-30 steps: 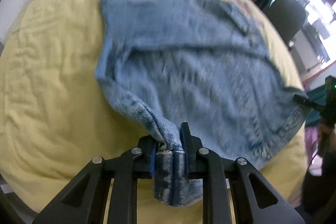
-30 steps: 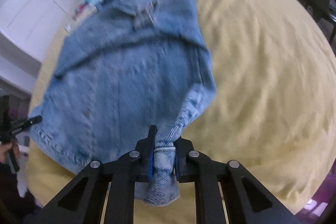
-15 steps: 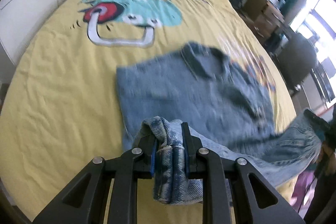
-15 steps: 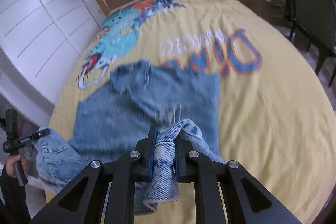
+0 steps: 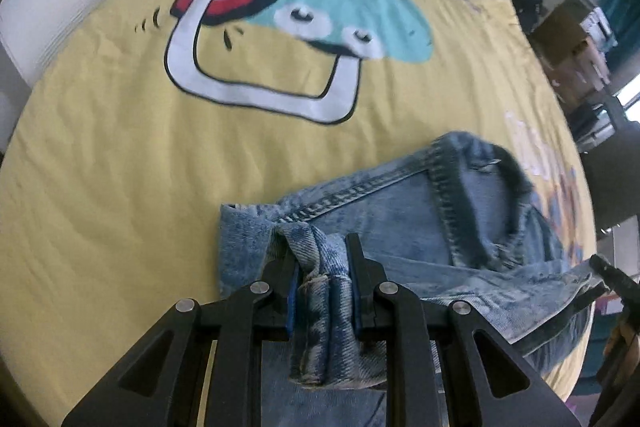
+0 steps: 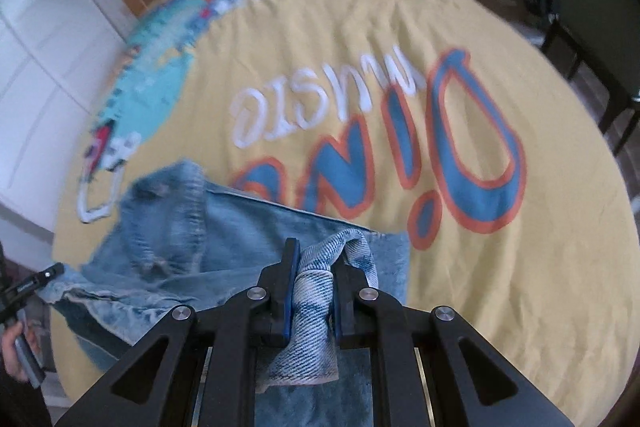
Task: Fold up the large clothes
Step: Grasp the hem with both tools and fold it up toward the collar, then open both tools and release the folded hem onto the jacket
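Denim jacket hem bunched inside both clamped claws, left claw and right claw.

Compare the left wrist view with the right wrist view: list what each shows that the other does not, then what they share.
Only the left wrist view: the left gripper shut on a bunched denim hem, and the cartoon face seen large and close.

Only the right wrist view: the right gripper shut on another denim bunch, the big blue lettering, and a hand at the left edge.

Both: the denim jacket with its collar, lying on the yellow bedspread.
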Demonstrator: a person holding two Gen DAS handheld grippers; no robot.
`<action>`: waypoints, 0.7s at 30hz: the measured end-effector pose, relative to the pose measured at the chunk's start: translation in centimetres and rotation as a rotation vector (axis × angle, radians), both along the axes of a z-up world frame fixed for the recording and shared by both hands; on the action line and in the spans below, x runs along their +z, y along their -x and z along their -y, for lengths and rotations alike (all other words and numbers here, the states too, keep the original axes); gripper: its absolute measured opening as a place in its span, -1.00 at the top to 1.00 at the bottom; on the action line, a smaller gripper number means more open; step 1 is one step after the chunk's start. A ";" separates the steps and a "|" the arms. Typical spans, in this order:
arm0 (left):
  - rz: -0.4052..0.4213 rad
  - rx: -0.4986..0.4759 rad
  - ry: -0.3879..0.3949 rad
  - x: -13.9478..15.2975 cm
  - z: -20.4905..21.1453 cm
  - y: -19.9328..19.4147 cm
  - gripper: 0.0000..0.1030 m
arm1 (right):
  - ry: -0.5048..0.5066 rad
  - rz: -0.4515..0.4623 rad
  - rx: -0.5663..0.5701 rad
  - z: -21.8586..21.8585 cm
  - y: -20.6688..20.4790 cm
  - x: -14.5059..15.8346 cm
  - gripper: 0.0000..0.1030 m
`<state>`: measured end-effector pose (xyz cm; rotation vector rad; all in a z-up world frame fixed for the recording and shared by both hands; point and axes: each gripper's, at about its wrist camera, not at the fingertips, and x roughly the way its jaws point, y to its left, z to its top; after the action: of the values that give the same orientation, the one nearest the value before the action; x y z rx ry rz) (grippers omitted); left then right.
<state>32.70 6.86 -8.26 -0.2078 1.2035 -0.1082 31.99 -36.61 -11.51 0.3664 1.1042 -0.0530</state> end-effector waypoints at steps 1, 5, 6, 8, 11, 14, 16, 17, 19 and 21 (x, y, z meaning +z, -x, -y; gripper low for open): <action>-0.007 0.002 -0.012 -0.5 0.0 -0.1 0.64 | 0.010 -0.016 0.003 -0.1 -0.2 -0.7 0.74; -0.014 0.022 -0.040 -1.5 0.1 -0.1 0.56 | 0.041 -0.067 0.004 -0.7 -0.9 -2.8 0.69; -0.019 0.027 -0.043 -1.6 0.0 -0.1 0.53 | 0.046 -0.075 0.005 -0.8 -0.9 -3.0 0.65; -0.035 0.042 -0.049 -1.5 0.1 -0.2 0.47 | 0.055 -0.077 0.007 -0.9 -1.0 -2.9 0.62; -0.022 0.049 0.004 -0.4 0.3 -0.2 -0.08 | 0.043 -0.059 0.006 -1.0 -0.7 -2.0 0.38; 0.047 0.045 0.013 1.8 0.8 0.0 -0.70 | 0.033 -0.018 -0.001 -1.7 -0.3 -0.6 -0.64; 0.068 0.044 0.033 3.0 1.0 0.1 -0.85 | 0.077 0.024 0.003 -2.1 0.0 0.9 -0.74; 0.074 0.042 0.044 3.6 1.1 0.2 -0.89 | 0.080 0.042 0.009 -2.3 0.1 1.6 -0.74; 0.095 0.033 0.040 4.6 1.4 0.4 -0.98 | 0.082 0.055 0.022 -2.8 0.2 2.4 -0.82; 0.118 0.008 0.000 5.3 2.3 0.8 -0.98 | 0.097 0.057 0.056 -3.9 0.6 3.0 -0.83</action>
<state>31.87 4.57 -3.00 -0.2038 1.0848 -0.1119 31.42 -32.73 -8.54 0.2484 1.0508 -0.0460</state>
